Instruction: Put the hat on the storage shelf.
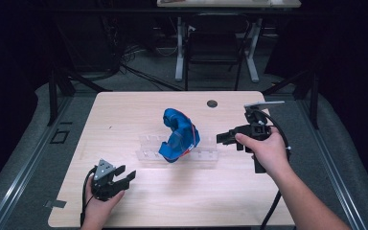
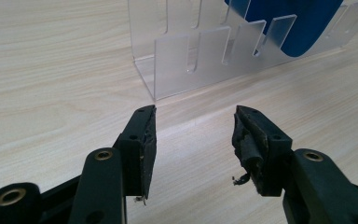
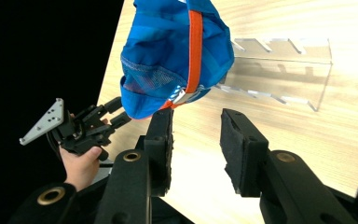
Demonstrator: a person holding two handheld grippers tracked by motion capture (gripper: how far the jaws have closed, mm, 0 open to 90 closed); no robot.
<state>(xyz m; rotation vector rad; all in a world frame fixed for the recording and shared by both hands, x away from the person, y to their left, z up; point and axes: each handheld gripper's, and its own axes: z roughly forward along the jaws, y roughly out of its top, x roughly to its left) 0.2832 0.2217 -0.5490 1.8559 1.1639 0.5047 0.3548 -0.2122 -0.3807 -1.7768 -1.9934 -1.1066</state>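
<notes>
Bright, evenly lit table (image 1: 124,115); dark surroundings; slightly soft focus.

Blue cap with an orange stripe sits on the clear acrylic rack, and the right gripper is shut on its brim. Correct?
Not quite. The right gripper is open and holds nothing; the right gripper view shows a gap between its jaws, short of the blue cap. The cap does sit on the clear rack.

You have a blue cloth cap (image 1: 178,135) with mesh lining on a clear, glossy plastic rack (image 1: 206,154). Your table (image 1: 124,115) is pale, matt wood grain. The left gripper (image 2: 194,140) has worn, rough black pads (image 2: 149,140).
</notes>
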